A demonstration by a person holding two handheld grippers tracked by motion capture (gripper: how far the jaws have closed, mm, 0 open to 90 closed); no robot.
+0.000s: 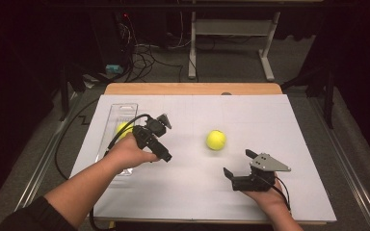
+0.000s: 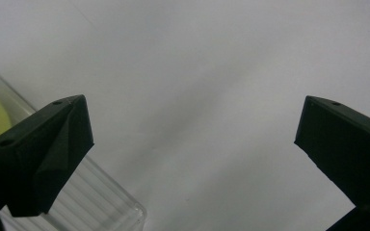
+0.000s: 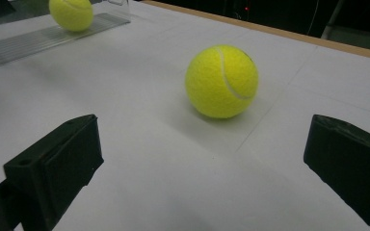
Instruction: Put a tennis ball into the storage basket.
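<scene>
Right tool (image 1: 240,163) jaws spread wide, empty, low on white matte counter (image 1: 270,120), facing fuzzy yellow tennis ball (image 1: 216,139) with curved white seam, resting free mid-counter, near but apart. Left tool (image 1: 165,137) jaws also wide apart, empty, beside clear ribbed plastic tray (image 1: 120,113). Second ball (image 1: 123,129) in tray, half hidden by left hand.

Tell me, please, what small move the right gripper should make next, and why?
Probably ease the right gripper forward toward the loose tennis ball. Its jaws stand open and empty, the ball lies on the white sheet ahead of them, not yet between them, and another ball already sits in the clear tray.
</scene>
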